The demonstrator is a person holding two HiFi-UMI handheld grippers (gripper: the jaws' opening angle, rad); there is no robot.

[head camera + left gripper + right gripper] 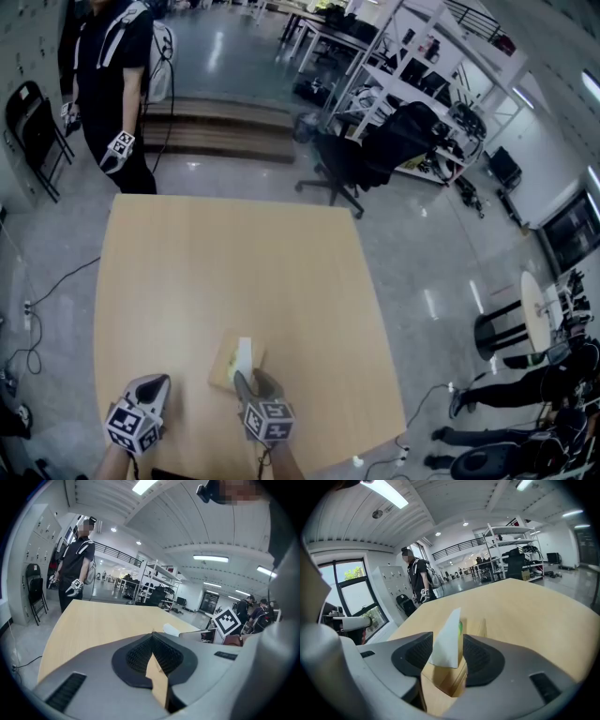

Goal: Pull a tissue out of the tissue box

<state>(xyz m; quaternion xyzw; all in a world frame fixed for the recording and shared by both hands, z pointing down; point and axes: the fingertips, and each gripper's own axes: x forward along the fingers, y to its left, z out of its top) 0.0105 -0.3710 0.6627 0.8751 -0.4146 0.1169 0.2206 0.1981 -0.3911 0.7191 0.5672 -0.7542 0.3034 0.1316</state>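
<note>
You face a pale wooden table (234,262) in a big hall with a glossy grey floor (441,272). White metal shelves (422,84) and a black office chair (342,169) stand beyond its far edge.

Your right gripper (448,637) has its jaws wide apart. The dark ribbed pads stand on either side of the tissue (446,644) without pressing on it. The tissue rises upright from the box (440,681), a thin white sheet tapering to a point that aims up, so its long axis is vertical. A sliver of green shows just behind its tip.

The box is tan, flat-sided and card-like. It sits close to the table's near edge, right in front of that gripper. You cannot tell which way its long side runs.

Your left gripper (152,635) hangs off to the left, clear of the box, with its jaws together on nothing. Each gripper carries a cube (269,419) with black-and-white square markers. A person (117,75) in black stands at the table's far end.
</note>
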